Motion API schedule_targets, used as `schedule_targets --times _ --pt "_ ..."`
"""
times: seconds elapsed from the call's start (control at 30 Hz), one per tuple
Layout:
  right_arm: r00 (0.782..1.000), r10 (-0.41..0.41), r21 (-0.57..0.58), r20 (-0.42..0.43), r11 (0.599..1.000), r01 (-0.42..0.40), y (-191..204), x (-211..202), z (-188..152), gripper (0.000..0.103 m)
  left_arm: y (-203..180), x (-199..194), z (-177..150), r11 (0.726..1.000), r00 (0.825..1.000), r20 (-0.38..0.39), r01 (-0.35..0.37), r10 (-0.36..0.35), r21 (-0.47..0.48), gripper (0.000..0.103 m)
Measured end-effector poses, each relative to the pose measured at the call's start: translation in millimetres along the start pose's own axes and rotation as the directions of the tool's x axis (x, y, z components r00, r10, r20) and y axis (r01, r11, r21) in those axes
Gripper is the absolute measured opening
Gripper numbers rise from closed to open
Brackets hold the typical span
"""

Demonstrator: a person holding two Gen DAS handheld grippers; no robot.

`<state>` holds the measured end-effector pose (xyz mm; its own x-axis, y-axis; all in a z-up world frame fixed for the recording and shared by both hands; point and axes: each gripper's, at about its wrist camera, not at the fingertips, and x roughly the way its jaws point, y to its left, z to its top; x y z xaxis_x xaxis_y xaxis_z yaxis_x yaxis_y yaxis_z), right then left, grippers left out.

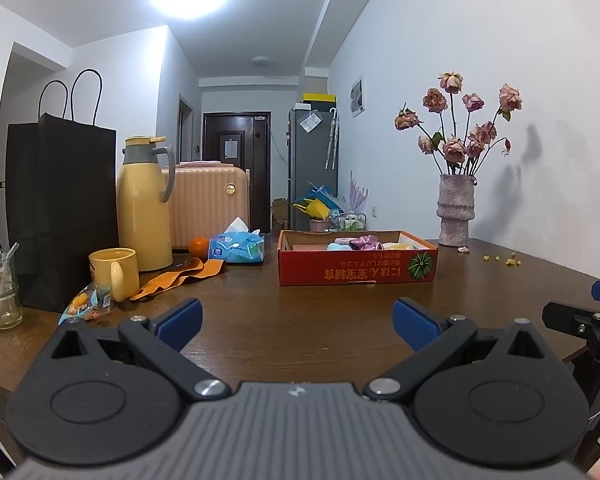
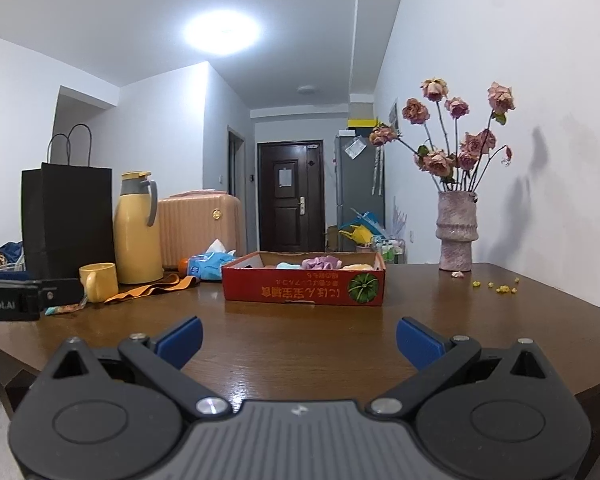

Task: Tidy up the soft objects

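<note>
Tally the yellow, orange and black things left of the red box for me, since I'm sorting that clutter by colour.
Yellow: 2, the thermos and the mug
Orange: 2, the fruit and the cloth strip
Black: 1, the paper bag
Total: 5

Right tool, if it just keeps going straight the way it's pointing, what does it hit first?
Probably the red cardboard box: the open right tool points across bare table at its front wall. Depth is hard to judge, so height could let it pass above.
</note>
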<state>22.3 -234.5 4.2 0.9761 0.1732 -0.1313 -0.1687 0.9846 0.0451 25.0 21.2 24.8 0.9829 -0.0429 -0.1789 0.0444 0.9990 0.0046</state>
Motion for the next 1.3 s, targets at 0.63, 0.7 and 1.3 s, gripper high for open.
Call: schedule_targets --times 0.63,0.7,1.3 --pt "1.0 0.0 0.01 -0.019 1.0 0.0 -0.9 3.2 0.2 0.103 -1.1 1.3 -1.5 1.0 1.0 -0.008 0.008 -0.008 0.022 0.103" --pt "1.0 -0.002 0.009 -0.014 1.0 0.003 -0.9 2.9 0.6 0.103 -1.1 1.5 -1.1 1.0 1.0 -0.008 0.01 -0.01 0.02 0.103" --pt "1.0 -0.002 0.026 -0.01 1.0 0.003 -4.0 3.3 -1.8 0.103 -1.4 1.8 -2.5 0.999 1.0 -0.011 0.019 -0.018 0.029 0.103"
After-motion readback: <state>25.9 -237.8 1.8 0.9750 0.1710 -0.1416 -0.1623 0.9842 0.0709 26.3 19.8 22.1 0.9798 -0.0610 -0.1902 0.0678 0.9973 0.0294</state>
